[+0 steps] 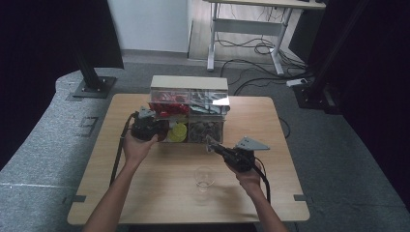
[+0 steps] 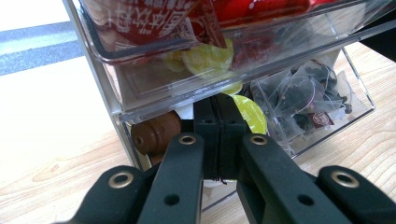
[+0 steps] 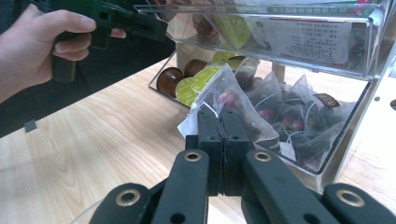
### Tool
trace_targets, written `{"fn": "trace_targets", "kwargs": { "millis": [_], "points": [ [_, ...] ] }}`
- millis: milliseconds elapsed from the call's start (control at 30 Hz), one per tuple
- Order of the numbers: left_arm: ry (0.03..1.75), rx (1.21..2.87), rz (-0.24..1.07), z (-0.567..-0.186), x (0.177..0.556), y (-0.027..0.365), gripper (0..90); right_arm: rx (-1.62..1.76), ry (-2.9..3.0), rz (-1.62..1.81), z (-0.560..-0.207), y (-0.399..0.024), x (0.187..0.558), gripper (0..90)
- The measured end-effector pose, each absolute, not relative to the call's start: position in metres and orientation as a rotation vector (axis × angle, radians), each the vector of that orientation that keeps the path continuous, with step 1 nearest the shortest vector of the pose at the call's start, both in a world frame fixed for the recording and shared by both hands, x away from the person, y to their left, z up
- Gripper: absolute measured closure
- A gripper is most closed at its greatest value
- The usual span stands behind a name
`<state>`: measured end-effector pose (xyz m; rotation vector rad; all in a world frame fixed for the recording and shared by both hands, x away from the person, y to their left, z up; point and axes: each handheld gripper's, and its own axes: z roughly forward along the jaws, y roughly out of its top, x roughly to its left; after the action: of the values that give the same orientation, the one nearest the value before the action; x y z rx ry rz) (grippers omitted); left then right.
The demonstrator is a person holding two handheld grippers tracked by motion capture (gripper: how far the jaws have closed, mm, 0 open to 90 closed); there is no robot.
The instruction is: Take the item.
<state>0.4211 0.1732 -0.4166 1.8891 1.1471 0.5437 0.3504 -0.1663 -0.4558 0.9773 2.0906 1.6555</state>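
Note:
A clear plastic drawer box (image 1: 188, 83) stands at the table's far middle, its lower drawer pulled out. That drawer holds green and brown capsules (image 3: 187, 91) and several pyramid tea bags (image 3: 299, 116). My left gripper (image 1: 163, 129) is shut, its tips (image 2: 217, 100) at the front of the lower drawer beside a yellow-green capsule (image 2: 252, 114). Whether they pinch the drawer wall is hidden. My right gripper (image 1: 210, 143) is shut on one tea bag (image 3: 229, 100), held just outside the drawer's front; its jaws (image 3: 220, 114) press together on the bag's lower edge.
A clear empty cup (image 1: 204, 178) stands on the wooden table (image 1: 145, 193) in front of me, between my forearms. The upper drawer (image 2: 154, 42) holds red packets and juts out over the lower one. The person's left hand (image 3: 42, 46) grips the left gripper's handle.

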Motion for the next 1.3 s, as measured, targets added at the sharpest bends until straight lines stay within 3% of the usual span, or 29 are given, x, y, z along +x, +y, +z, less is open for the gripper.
{"fn": "trace_targets", "kwargs": {
  "millis": [1300],
  "points": [
    [1.151,1.898,0.548,-0.417,0.422,0.171,89.0,0.907,2.161,1.713,-0.462,-0.161,0.295,88.5]
  ]
}}
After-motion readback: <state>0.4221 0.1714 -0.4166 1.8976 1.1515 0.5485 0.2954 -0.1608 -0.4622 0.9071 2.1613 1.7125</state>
